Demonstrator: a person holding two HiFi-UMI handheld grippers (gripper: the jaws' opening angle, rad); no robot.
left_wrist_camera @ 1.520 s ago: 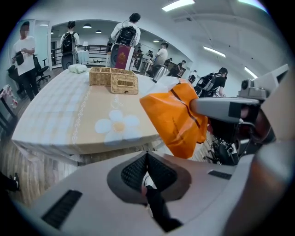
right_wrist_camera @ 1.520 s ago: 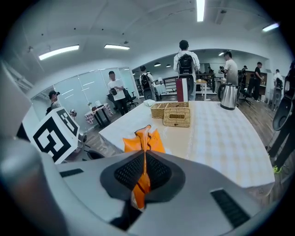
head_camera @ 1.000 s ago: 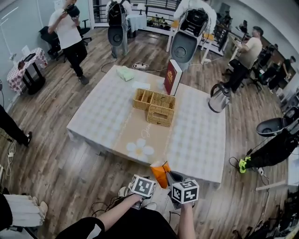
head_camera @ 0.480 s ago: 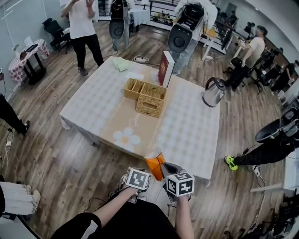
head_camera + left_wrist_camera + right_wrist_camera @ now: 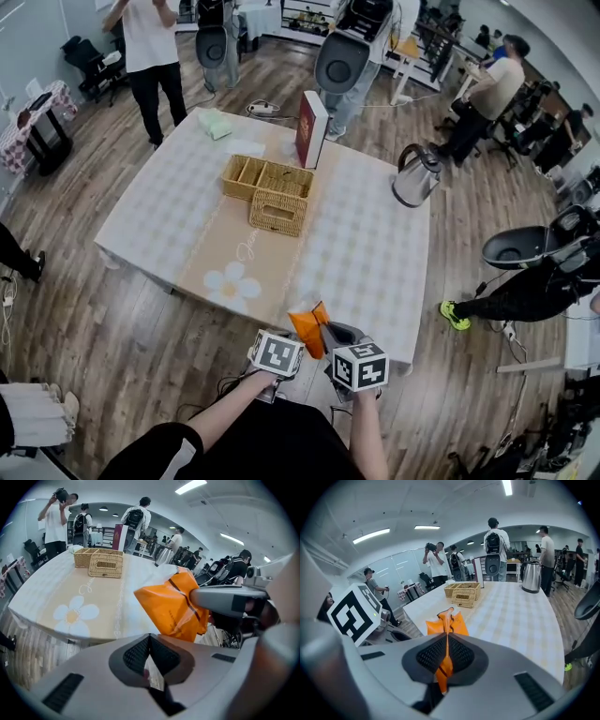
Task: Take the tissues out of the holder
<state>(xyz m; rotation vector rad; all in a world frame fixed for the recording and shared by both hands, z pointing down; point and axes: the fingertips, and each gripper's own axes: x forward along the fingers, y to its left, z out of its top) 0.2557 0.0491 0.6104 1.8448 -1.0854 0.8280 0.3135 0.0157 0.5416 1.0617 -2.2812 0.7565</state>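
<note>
My right gripper [image 5: 447, 641] is shut on a thin orange tissue pack [image 5: 446, 623], which sticks up between its pads. In the head view the pack [image 5: 307, 328] hangs just off the table's near edge, in front of the right gripper [image 5: 323, 330]. The left gripper [image 5: 149, 639] is shut with nothing in it, close to the left of the pack [image 5: 171, 606]. A wicker tissue holder [image 5: 278, 212] with a slot in its side stands in the middle of the table, far from both grippers. It also shows as the holder [image 5: 106, 564] and the holder [image 5: 464, 598].
A compartmented wicker basket [image 5: 253, 176] sits behind the holder. A red book [image 5: 311, 128] stands upright beyond it, a steel kettle [image 5: 413, 176] is at the right edge, and a green cloth [image 5: 215, 123] lies at the far corner. The checked tablecloth [image 5: 370, 253] has a beige runner. People stand around the room.
Both grippers and the orange pack have moved forward toward the table's near edge. The right grip on the pack has stayed the same. The person at the back left has shifted.
</note>
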